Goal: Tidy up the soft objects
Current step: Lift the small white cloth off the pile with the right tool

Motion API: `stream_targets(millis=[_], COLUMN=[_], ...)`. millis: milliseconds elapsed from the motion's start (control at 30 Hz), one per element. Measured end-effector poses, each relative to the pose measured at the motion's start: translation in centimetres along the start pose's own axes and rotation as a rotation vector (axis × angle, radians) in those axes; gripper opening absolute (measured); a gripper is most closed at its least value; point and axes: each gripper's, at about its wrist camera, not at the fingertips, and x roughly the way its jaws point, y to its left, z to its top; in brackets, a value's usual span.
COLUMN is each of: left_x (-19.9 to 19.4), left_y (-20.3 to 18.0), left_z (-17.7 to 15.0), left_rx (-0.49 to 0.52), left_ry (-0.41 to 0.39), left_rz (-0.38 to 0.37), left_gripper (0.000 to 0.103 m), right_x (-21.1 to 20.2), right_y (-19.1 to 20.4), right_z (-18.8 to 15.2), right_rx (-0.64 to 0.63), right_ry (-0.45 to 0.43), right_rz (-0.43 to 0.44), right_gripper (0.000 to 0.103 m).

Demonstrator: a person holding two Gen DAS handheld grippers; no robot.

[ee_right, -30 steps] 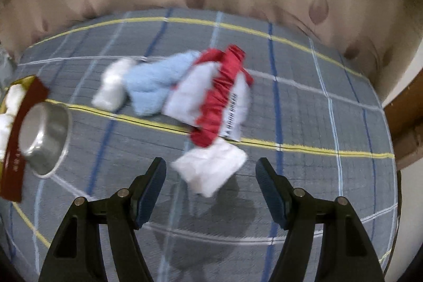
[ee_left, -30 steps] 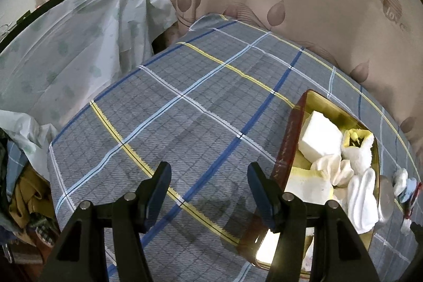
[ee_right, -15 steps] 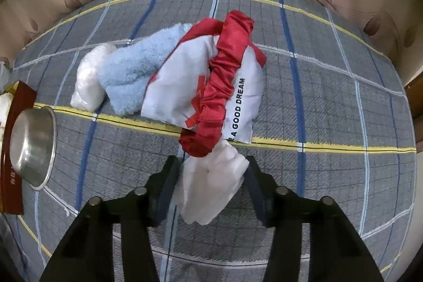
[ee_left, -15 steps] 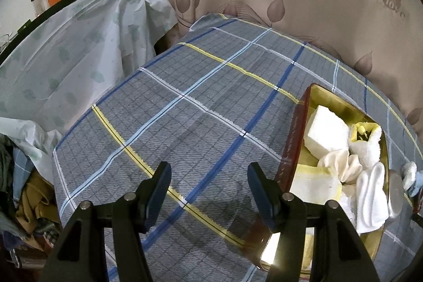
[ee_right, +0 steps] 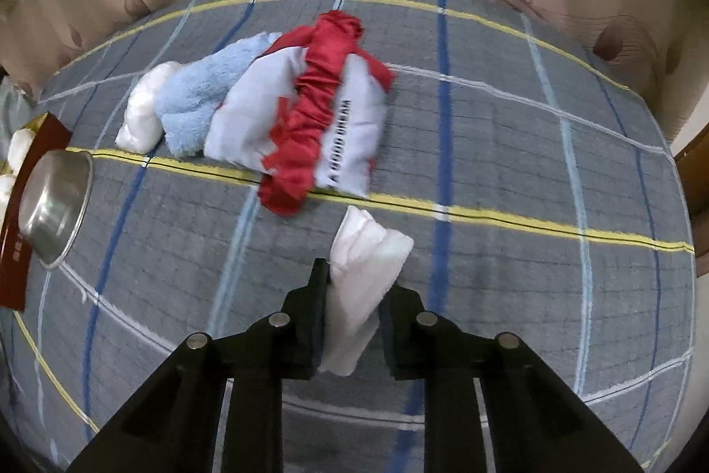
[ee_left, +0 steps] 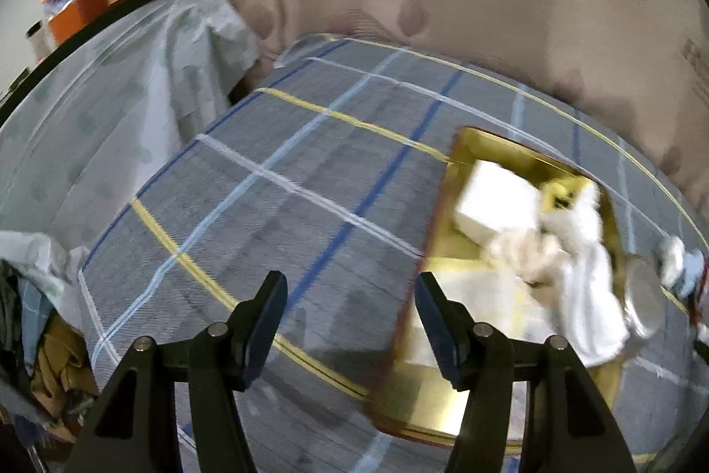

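My right gripper [ee_right: 352, 291] is shut on a white cloth [ee_right: 365, 260] and holds it just above the checked table cover. Beyond it lie a red and white pouch [ee_right: 310, 123], a light blue towel [ee_right: 199, 105] and a white bundle [ee_right: 144, 109]. My left gripper [ee_left: 350, 295] is open and empty over the cover, left of a gold tray [ee_left: 487, 145]. The tray holds a white block [ee_left: 492, 202] and several white and cream soft things [ee_left: 576, 278].
A steel bowl [ee_right: 55, 202] stands beside the tray's red rim [ee_right: 20, 251]; it also shows in the left wrist view [ee_left: 642, 302]. A curtain hangs behind the table. A covered shelf [ee_left: 102, 109] with boxes stands to the left.
My right gripper closed on the white cloth and lifted it back from the pouch. My left gripper swung right, so the tray sits more in its view.
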Motion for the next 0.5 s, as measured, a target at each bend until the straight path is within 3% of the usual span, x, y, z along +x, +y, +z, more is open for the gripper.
stream_targets(millis=[367,500], left_x=[-3.9,-4.0], left_y=[-11.9,-17.0], left_z=[-0.7,-1.3], left_rx=[0.249,0.353], left_ry=[-0.036,-0.034], left_rz=[-0.203,-0.245], left_gripper=[0.061,0.061], right_x=[-1.5,-1.6], right_y=[-5.5,-6.6], right_z=[-3.6,-4.3], right_rx=[0.089,0.118], right_ry=[-0.174,-0.204], right_rz=[-0.127,-0.122], right_gripper=[0.019,0.019])
